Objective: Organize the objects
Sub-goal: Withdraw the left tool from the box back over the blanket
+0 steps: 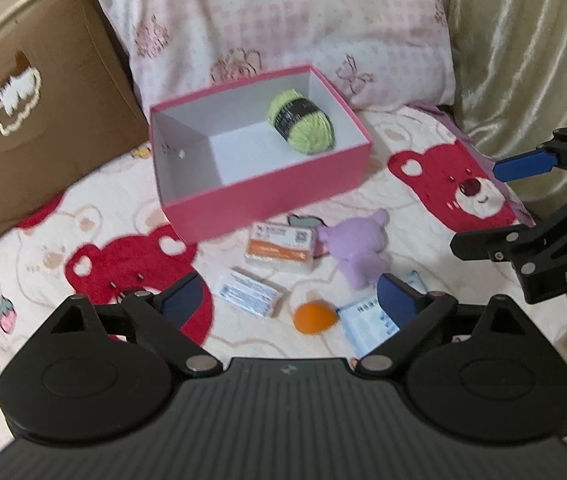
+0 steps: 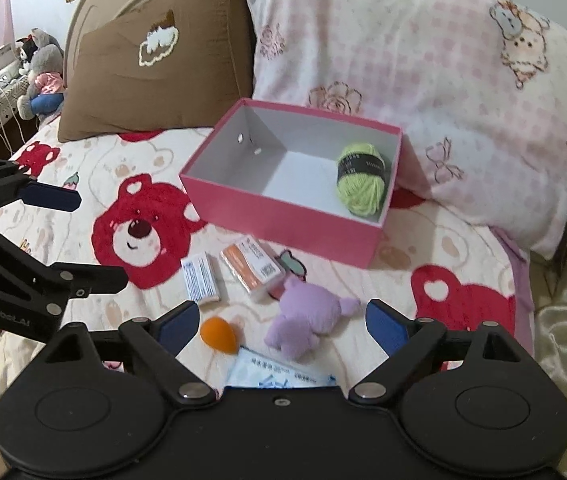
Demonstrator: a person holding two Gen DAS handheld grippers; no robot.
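A brown pillow point(image 2: 151, 76) and a pink checked pillow point(image 2: 423, 80) lean side by side at the headboard point(image 2: 95, 4). A bear-print blanket point(image 2: 143, 236) covers the bed. Plush toys point(image 2: 41, 76) sit beyond, and satin fabric point(image 1: 523, 48) lies beside the pink pillow.

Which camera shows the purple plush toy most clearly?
The right wrist view: the purple plush toy lies close, between the open tool's fingers, its ears and body visible. The left wrist view shows it farther away and blurrier, beside the orange-labelled packet.

Bear-print bed point(image 2: 83, 168), pink box point(image 2: 283, 216), purple plush point(image 2: 307, 316), orange sponge point(image 2: 219, 330), pillows point(image 2: 403, 60)
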